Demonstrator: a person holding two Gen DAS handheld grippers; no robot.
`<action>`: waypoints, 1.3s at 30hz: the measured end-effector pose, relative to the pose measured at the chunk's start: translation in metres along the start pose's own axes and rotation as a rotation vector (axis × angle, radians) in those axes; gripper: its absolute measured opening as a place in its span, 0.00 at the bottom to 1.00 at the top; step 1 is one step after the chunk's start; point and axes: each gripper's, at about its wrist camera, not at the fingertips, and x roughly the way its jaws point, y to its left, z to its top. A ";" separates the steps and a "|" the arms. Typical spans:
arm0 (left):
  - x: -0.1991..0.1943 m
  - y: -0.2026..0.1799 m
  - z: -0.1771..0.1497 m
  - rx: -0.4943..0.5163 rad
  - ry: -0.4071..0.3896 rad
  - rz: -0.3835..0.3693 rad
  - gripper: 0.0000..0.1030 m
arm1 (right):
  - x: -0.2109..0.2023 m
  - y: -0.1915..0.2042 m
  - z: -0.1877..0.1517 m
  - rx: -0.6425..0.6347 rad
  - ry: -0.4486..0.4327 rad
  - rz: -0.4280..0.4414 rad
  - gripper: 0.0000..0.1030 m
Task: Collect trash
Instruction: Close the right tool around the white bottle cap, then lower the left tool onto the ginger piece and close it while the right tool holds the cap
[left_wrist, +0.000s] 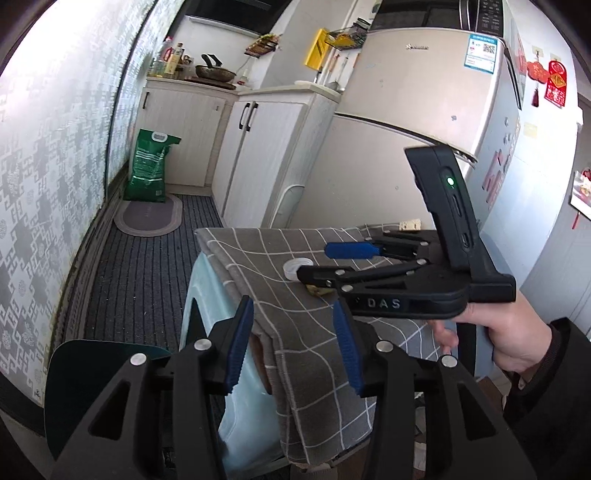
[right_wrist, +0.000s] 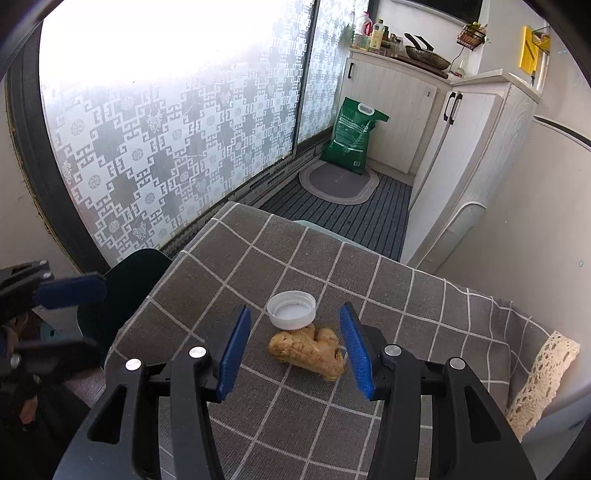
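Uncollected on grey checked-cloth table (right_wrist: 424, 332): white plastic bottle cap (right_wrist: 291, 309), knobbly tan ginger piece (right_wrist: 308, 350). Right claw (right_wrist: 295, 354) gaping, straddling ginger; left claw (left_wrist: 291, 345) gaping, idling.

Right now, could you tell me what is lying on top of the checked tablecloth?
On the checked tablecloth, a white bottle cap touches a ginger piece. The table underneath is covered.

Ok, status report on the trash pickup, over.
Right gripper open around ginger piece. White cap touching ginger. Left gripper open, empty, off table edge.
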 end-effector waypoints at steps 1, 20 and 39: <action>0.004 -0.003 -0.001 0.013 0.011 -0.008 0.45 | 0.002 -0.002 0.002 -0.002 0.004 0.009 0.49; 0.038 -0.021 -0.001 0.055 0.079 -0.004 0.45 | 0.018 -0.027 0.008 -0.011 -0.003 0.110 0.29; 0.102 -0.035 0.021 0.068 0.140 0.159 0.62 | -0.049 -0.101 -0.055 0.214 -0.101 0.089 0.29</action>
